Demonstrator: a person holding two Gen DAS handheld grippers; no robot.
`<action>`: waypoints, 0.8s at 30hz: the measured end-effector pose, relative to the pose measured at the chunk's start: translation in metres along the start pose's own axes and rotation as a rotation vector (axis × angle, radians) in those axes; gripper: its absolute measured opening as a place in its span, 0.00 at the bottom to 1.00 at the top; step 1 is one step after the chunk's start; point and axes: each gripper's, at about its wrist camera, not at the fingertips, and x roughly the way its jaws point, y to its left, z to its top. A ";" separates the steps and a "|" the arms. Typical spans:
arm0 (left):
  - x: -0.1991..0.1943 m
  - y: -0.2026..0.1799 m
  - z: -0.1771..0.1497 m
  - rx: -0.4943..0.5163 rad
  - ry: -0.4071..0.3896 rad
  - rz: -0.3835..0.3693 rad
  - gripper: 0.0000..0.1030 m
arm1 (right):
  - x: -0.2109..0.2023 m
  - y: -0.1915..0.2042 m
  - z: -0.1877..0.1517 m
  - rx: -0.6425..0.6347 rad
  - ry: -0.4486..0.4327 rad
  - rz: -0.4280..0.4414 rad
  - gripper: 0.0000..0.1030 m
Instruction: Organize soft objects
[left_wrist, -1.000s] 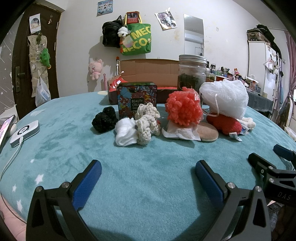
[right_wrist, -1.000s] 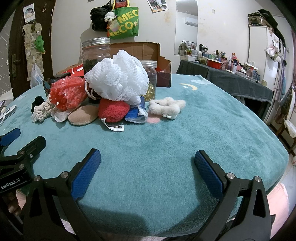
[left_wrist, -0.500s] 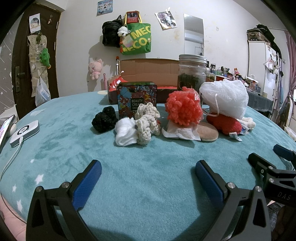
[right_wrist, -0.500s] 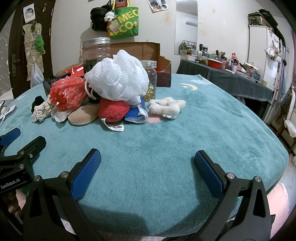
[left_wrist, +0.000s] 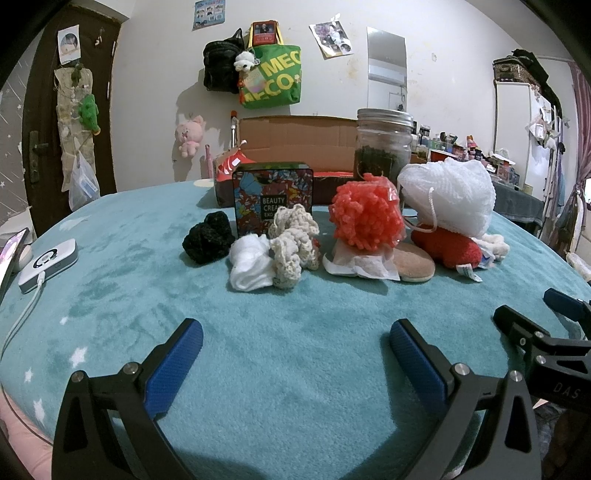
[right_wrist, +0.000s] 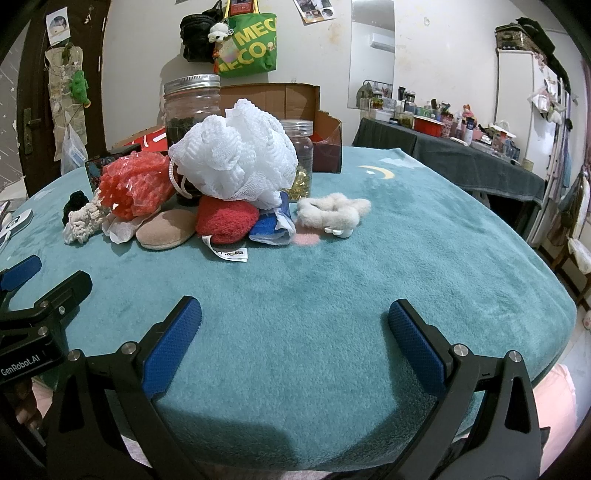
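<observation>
Nearest, the left gripper (left_wrist: 295, 347) hangs low over the teal cloth (left_wrist: 280, 369), its blue-padded fingers spread wide with nothing between them. The right gripper (right_wrist: 294, 321) sits just to its right, likewise spread and empty, over bare cloth near the table's front edge.

At the near left edge a white device (left_wrist: 48, 264) lies on the cloth with a cable running toward the front.

Farther in, the soft things stand in a row across the middle. From the left: a black scrunchie (left_wrist: 208, 240), a white sock (left_wrist: 249, 267) touching a cream crochet piece (left_wrist: 295, 243), then an orange pouf (left_wrist: 365, 218) resting on white paper (left_wrist: 356, 262). A tan pad (left_wrist: 413, 262) lies flat just right of the paper. Next comes a red sponge (right_wrist: 225, 219) with a white tag, and a white pouf (right_wrist: 236, 155) sits on top of it. A blue cloth (right_wrist: 267, 229) touches the sponge's right side, and a fluffy cream scrunchie (right_wrist: 332, 212) lies a little apart at the right end.

Behind the row stand a patterned tin (left_wrist: 273, 195), a tall jar (left_wrist: 382, 146) with a metal lid and a shorter jar (right_wrist: 300, 158). Farthest back on the table is a cardboard box (left_wrist: 295, 142).
</observation>
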 end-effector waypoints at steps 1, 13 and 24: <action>-0.001 0.000 0.000 -0.002 0.001 -0.004 1.00 | 0.000 0.000 0.000 0.000 0.001 0.002 1.00; -0.003 0.013 0.023 -0.002 -0.008 0.003 1.00 | 0.002 -0.012 0.011 0.029 0.011 0.032 1.00; 0.010 0.054 0.064 -0.015 0.011 0.031 1.00 | 0.009 -0.053 0.049 0.082 0.018 -0.011 1.00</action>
